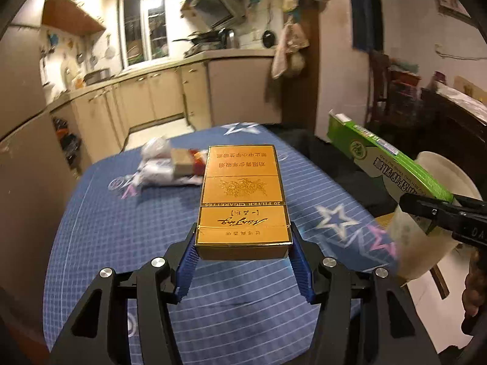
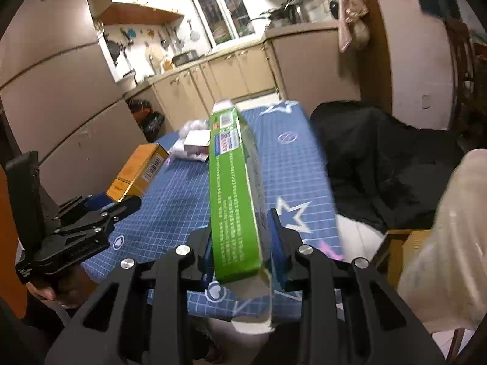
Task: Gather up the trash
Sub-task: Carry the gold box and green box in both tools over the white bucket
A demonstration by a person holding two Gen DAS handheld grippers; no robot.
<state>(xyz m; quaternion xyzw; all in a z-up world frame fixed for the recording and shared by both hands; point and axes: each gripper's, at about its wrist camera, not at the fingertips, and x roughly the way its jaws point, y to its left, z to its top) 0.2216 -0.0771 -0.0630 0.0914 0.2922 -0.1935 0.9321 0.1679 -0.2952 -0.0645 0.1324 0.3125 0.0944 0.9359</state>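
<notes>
My left tongs (image 1: pixel 242 252) clench the stiff, light gold pack (image 1: pixel 242 200) by its end, my right tongs (image 2: pixel 240 243) the crushable green box (image 2: pixel 234 194).

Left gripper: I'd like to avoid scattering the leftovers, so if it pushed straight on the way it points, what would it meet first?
Probably the trash pile on the blue tablecloth. The left gripper holds the gold cigarette box, whose far end leads; height above the table is unclear.

Gold cigarette carton (image 1: pixel 242 200), green box (image 2: pixel 234 194) held aloft.
</notes>
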